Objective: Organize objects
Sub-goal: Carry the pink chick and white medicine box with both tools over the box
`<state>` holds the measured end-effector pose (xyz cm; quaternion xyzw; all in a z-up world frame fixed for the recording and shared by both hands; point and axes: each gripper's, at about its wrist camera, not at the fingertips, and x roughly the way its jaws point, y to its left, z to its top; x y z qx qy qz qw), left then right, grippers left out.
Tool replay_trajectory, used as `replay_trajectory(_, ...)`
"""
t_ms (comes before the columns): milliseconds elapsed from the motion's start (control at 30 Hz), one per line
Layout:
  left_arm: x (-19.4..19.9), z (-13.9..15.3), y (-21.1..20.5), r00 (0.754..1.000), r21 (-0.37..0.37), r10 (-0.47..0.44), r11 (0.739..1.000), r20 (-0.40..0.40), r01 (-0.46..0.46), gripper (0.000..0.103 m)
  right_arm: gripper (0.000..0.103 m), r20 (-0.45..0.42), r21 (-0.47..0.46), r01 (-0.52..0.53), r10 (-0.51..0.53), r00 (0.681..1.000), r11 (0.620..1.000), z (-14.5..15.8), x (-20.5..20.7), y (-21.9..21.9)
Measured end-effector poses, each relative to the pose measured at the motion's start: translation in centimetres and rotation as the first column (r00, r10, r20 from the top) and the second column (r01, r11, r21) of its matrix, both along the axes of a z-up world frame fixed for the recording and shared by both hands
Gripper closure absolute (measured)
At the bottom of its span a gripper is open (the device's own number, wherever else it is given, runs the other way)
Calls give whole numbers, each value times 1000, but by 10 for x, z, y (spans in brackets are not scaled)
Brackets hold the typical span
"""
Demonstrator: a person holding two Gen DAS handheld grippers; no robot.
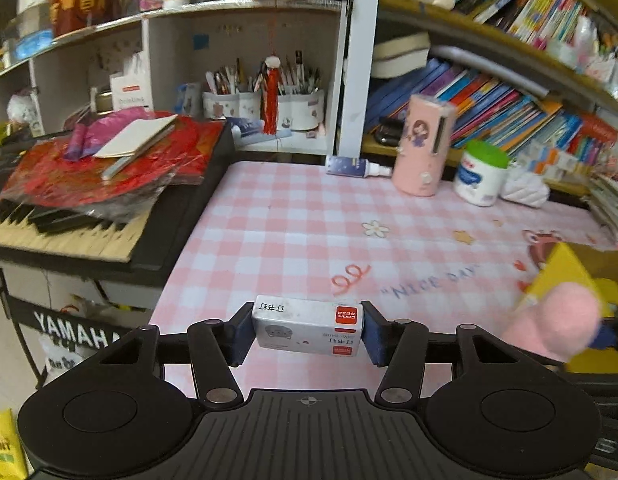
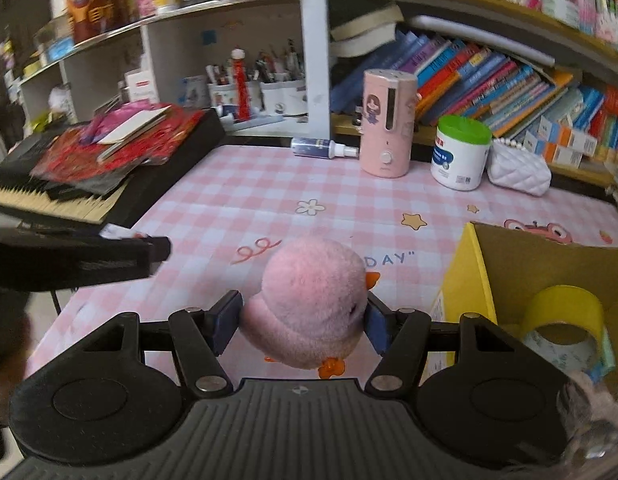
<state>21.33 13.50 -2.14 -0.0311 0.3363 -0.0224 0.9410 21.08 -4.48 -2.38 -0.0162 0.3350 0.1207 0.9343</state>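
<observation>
My left gripper [image 1: 307, 330] is shut on a small white staples box [image 1: 308, 326] with a red label, held just above the pink checked tablecloth [image 1: 293, 236]. My right gripper [image 2: 303, 322] is shut on a pink plush chick [image 2: 309, 300] with orange beak and feet, held above the cloth beside a yellow cardboard box [image 2: 465, 276]. The chick [image 1: 557, 326] and the box [image 1: 565, 268] also show blurred at the right of the left wrist view. The left gripper [image 2: 109, 256] shows at the left of the right wrist view.
A yellow tape roll [image 2: 565, 320] lies inside the box. At the back of the table stand a pink humidifier [image 2: 387, 124], a green-lidded white jar [image 2: 461, 152], a white quilted pouch [image 2: 519, 168] and a lying spray bottle [image 2: 321, 148]. A keyboard [image 1: 89, 216] piled with red papers flanks the left.
</observation>
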Motion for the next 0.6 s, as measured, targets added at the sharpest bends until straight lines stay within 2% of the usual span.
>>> replay_trajectory(267, -92, 17, 2, 1000, -61, 16, 998, 5, -16, 50, 42, -5, -17, -3, 3, 1000, 1000, 1, -67, -4)
replay_trajectory(600, -190, 11, -8, 999, -73, 4, 997, -35, -7, 50, 42, 4, -6, 30, -30, 1000, 1000, 3, -161, -11)
